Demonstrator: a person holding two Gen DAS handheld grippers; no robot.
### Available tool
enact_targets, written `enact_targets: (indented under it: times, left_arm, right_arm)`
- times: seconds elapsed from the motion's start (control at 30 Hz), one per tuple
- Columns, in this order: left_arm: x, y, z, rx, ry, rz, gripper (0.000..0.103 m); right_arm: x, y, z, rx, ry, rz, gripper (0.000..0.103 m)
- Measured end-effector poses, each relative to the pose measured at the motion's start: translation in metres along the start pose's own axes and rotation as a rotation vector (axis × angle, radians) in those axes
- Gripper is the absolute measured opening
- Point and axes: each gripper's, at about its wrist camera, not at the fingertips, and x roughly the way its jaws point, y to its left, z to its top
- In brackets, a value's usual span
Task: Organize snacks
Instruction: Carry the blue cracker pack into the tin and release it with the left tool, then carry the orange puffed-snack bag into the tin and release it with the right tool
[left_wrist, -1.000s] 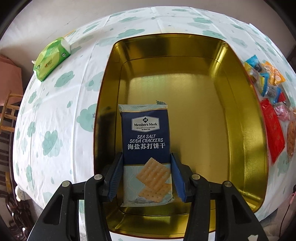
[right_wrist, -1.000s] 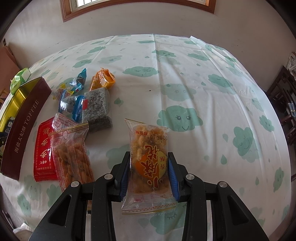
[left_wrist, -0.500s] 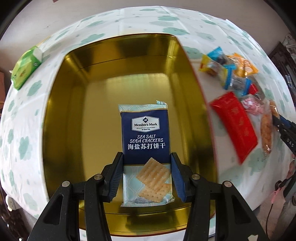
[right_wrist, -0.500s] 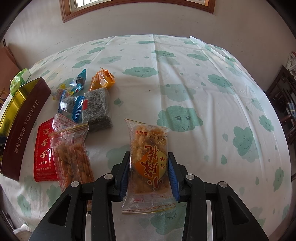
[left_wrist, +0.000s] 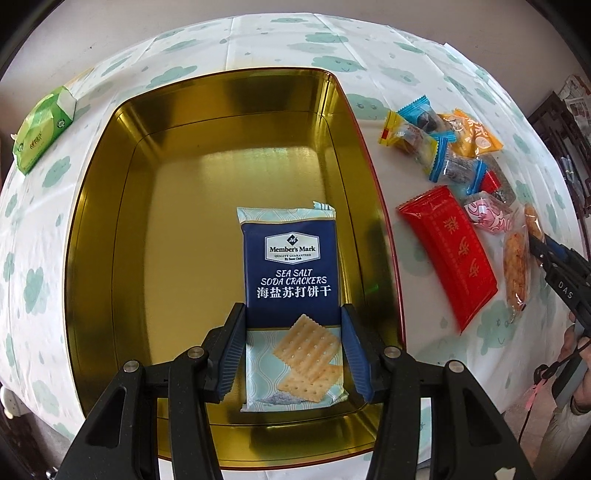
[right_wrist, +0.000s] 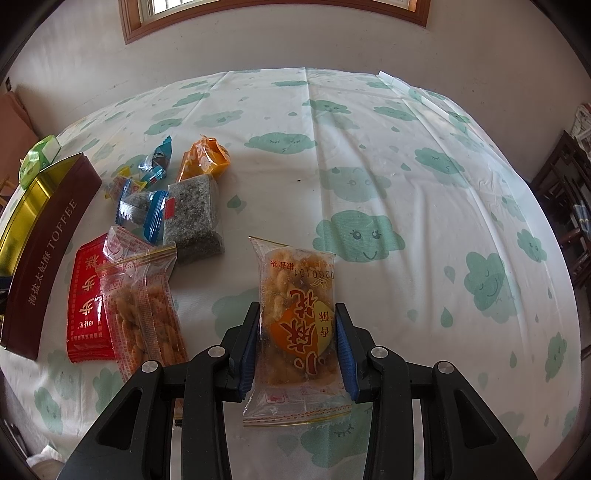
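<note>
Between the left fingers (left_wrist: 293, 345), pressed at both long edges, sits a cracker pack (left_wrist: 291, 295), held over the gold tin (left_wrist: 177, 206). The right fingers (right_wrist: 299, 345) clamp a clear twist-snack bag (right_wrist: 297, 325) above the desk (right_wrist: 424, 166). Beside the tin lie a red packet (left_wrist: 448, 254), wrapped candies (left_wrist: 436, 147) and another snack bag (right_wrist: 144, 314). A green tissue pack (left_wrist: 42, 129) lies at the desk's far left.
</note>
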Motion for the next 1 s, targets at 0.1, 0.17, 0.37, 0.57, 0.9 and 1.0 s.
enact_targets:
  times: [0.1,0.17,0.37,0.57,0.9,1.0]
  left_arm:
    - [-0.002,0.004,-0.002,-0.015,-0.007,-0.022,0.049]
    - [-0.005,0.007,-0.003,-0.022,-0.016,-0.032,0.051]
    - [-0.02,0.014,-0.004,-0.033,-0.09,0.0,0.064]
    - [-0.039,0.019,-0.004,-0.047,-0.192,0.076,0.076]
    - [-0.075,0.045,-0.014,-0.098,-0.321,0.132,0.088]
    - [-0.082,0.059,-0.019,-0.131,-0.336,0.156,0.088]
  right_arm:
    - [0.0,0.0,0.0,0.0,0.001,-0.003,0.038]
    - [0.0,-0.001,0.001,0.0,0.002,-0.005,0.037]
    - [0.0,-0.001,0.0,0.016,-0.001,-0.009,0.037]
    - [-0.007,-0.006,0.004,0.044,-0.026,-0.022,0.037]
    - [-0.05,0.027,0.028,0.009,-0.105,0.05,0.037]
    - [-0.058,0.053,0.038,-0.015,-0.116,0.111,0.037]
